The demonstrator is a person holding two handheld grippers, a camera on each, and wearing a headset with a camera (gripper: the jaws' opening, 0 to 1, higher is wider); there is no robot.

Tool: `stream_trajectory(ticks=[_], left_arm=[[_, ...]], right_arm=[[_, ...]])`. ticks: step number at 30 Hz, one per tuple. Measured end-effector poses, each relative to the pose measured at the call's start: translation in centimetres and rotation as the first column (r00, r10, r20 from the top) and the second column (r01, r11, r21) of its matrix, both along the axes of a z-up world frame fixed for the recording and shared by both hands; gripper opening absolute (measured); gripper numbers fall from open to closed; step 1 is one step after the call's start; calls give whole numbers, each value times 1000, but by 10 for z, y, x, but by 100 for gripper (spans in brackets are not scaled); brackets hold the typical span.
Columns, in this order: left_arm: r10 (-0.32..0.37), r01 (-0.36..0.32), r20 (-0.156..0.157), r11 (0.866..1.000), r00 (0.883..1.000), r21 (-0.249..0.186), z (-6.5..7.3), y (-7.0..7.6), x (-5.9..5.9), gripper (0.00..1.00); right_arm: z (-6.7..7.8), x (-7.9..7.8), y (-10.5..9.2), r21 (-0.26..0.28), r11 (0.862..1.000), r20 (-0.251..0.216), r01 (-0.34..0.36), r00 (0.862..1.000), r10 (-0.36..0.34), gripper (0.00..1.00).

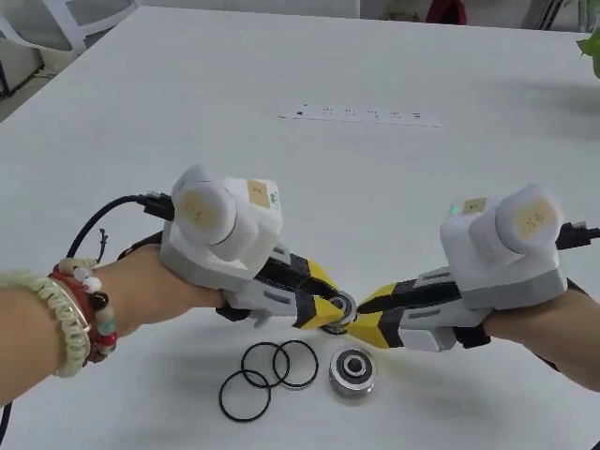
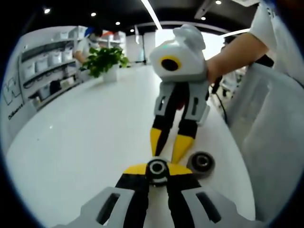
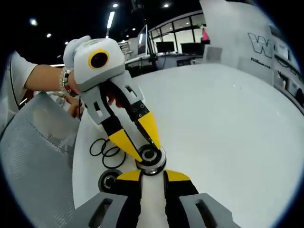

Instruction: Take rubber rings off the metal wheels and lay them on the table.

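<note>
Three rubber rings [image 1: 270, 373] already lie flat on the desk [image 1: 309, 206], lower centre. Loose wheel [image 1: 353, 368] just beside them; cannot tell if it is stripped. Left tool [image 1: 328, 309] clenched on the held wheel [image 1: 339, 305], mid-frame. Right tool [image 1: 362, 315] has jaws parted, tips at the rim. That ring probably comes off next.

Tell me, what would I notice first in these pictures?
Your eye goes first to the two grippers meeting tip to tip low in the head view. The left gripper pinches a small metal wheel in its yellow fingers, and the right gripper points at it. Nearer the person, three black rubber rings and a second wheel lie on the white table.
</note>
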State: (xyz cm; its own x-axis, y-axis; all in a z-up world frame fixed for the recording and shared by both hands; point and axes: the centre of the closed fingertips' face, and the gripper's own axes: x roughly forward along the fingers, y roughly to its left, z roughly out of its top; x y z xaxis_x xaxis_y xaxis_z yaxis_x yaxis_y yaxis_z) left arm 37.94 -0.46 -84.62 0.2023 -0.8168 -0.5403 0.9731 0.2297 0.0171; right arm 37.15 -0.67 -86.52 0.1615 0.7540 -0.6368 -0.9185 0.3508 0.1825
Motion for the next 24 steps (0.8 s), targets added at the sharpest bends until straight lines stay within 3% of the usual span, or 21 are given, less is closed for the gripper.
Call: stream_trajectory(ticks=[5,11,12,16,17,19,21,23,24], left_arm=[[13,-14,-14,1000,1000,-21,1,0,0,14],[20,-21,-23,999,1000,-32,1,2,-1,14],[24,-25,-26,999,999,-35,1,2,-1,14],[31,-32,-29,999,999,-39,1,2,-1,14],[30,-31,-30,999,999,-39,1,2,-1,14],[29,-30,-29,999,999,-39,1,2,-2,14],[32,-33,-26,999,999,-42,0,3,-2,14],[32,-32,-16,999,999,-42,0,3,-2,14],[32,-33,-13,999,999,-44,0,3,-3,14]], right_arm=[[-1,0,1,-3,1000,9,-13,1000,14,13],[0,3,-3,-25,999,50,-23,998,25,1],[-1,2,-3,-36,999,38,-17,999,19,1],[-2,2,-2,-58,998,63,-26,998,30,0],[-2,4,-2,-55,998,51,-9,999,12,0],[-3,4,-3,-27,996,-53,80,995,-81,0],[-3,7,-4,23,984,-176,179,969,-172,0],[-3,8,-5,60,974,-226,220,953,-202,0],[-3,9,-7,83,962,-272,259,935,-228,0]])
